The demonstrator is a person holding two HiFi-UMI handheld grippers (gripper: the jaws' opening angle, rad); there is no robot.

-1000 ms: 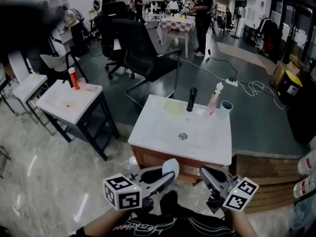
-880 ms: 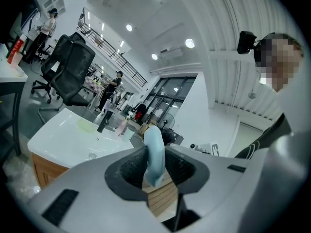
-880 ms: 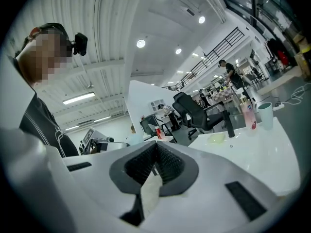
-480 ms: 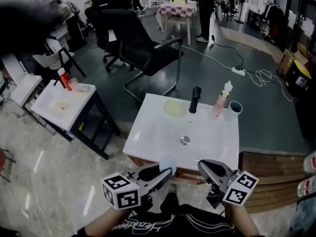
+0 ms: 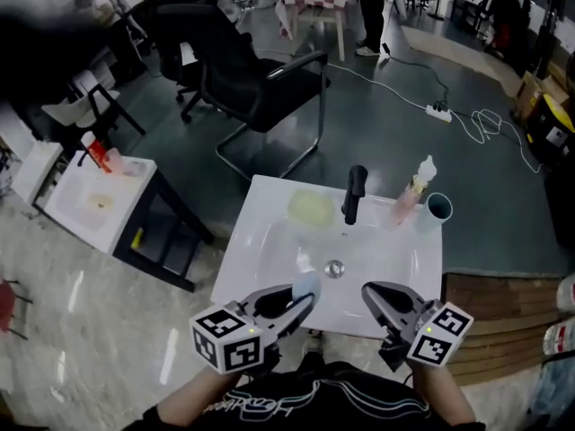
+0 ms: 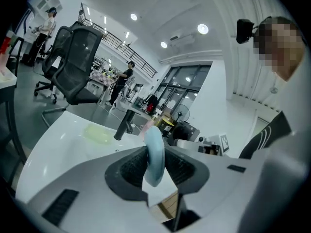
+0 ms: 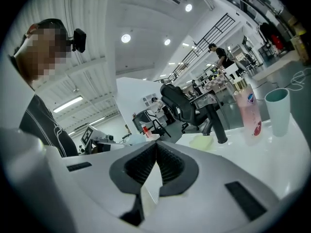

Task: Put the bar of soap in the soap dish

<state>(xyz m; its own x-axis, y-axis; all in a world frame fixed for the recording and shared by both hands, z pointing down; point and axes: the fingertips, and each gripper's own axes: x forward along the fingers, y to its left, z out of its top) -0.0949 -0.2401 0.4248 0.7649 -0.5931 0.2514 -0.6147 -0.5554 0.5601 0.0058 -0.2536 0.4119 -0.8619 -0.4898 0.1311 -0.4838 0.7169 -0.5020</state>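
L gripper [image 5: 302, 300] holds pale blue oval soap bar [image 5: 306, 285] at white sink [image 5: 265, 254] edge
Bar stands upright, clamped btw. L pads; R gripper [image 7: 156, 153] fingers are closed, nothing btw. them. Well ahead of L fingertips lies the pale green round soap dish [image 5: 311, 207], beside black tap [image 5: 355, 194].

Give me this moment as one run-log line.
left tool: shut on soap | right tool: shut, empty | soap dish: empty, beside faucet | soap not yet in dish

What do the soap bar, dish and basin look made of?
The soap bar is pale blue, smooth and dull-sheened: likely solid soap. The soap dish is translucent yellow-green, probably plastic or silicone. The basin is glossy white with reflections, likely ceramic.
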